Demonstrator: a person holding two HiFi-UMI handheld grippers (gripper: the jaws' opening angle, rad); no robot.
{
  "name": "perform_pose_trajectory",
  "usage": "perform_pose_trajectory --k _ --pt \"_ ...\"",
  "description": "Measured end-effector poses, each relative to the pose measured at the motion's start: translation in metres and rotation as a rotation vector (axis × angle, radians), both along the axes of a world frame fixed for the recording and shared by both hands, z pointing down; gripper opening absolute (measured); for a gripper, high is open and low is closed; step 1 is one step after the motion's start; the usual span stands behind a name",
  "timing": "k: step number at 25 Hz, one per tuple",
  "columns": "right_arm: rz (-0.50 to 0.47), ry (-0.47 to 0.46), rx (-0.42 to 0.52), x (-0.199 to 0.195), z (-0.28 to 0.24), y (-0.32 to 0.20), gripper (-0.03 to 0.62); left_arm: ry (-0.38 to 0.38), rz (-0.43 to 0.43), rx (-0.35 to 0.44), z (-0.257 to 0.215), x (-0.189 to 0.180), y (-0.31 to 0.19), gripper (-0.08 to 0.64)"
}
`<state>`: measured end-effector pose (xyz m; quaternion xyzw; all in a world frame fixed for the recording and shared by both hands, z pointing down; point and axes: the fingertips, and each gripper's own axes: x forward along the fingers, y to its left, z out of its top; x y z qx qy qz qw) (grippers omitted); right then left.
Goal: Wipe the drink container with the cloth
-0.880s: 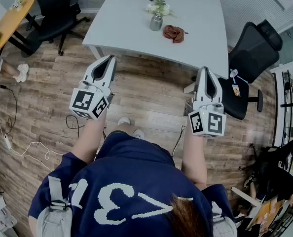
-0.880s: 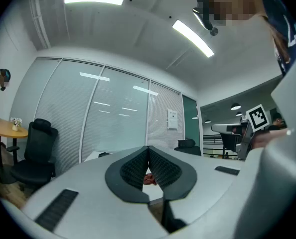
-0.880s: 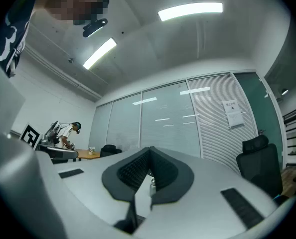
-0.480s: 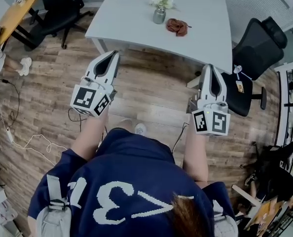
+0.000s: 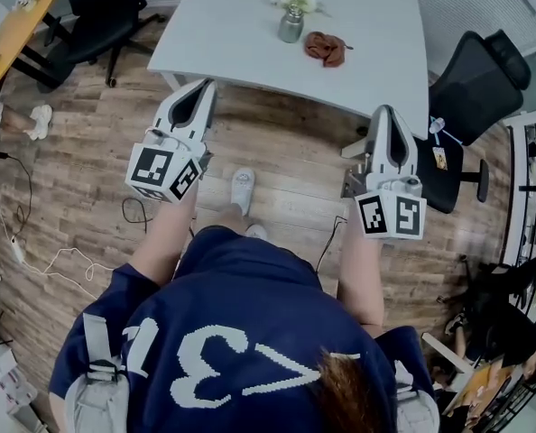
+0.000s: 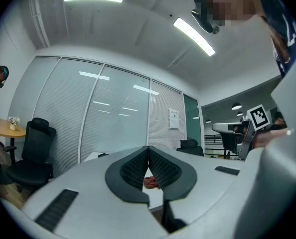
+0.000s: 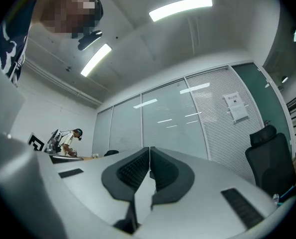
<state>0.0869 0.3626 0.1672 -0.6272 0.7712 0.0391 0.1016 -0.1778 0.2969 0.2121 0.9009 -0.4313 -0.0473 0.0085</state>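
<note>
Looking down in the head view, the person holds both tools out in front over the wooden floor, short of the bench, so nothing is within reach. The left tool and the right tool both point toward the bench with jaws pressed together and empty. I judge this a plain carrying posture, since there is nothing near enough to grip. The container, a small metal vessel with flowers in it, stands upright toward the far side of the bench. The cloth, a crumpled reddish heap, lies just beside it on the right, not touching it. A black chair stands at the bench's right corner, close to the line the right tool points along.

The left gripper view shows jaws closed tip to tip with nothing between them. Below the tips, a bit of the cloth shows far off on the bench, so this tool seems roughly lined up with it, perhaps to fetch it.

The right gripper view shows jaws likewise closed and empty, tipped slightly up toward glass partitions and ceiling. Neither cloth nor container appears there. Wiping has not begun, and each tool would have to open before taking anything.
</note>
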Motion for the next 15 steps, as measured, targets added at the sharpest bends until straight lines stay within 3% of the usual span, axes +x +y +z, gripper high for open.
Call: perform_pose_trajectory --k 5,11,15 --pt "0.004 0.011 0.025 0.000 -0.013 -0.064 0.028 0.006 0.020 0.015 -0.007 0.007 -0.069 0.017" --pt "0.037 0.012 0.045 0.003 -0.023 -0.134 0.028 -0.082 0.080 0.055 -0.008 0.025 -0.151 0.017" --pt "0.049 0.009 0.031 0.011 -0.021 -0.166 0.028 -0.080 0.094 0.050 -0.009 0.034 -0.189 0.017"
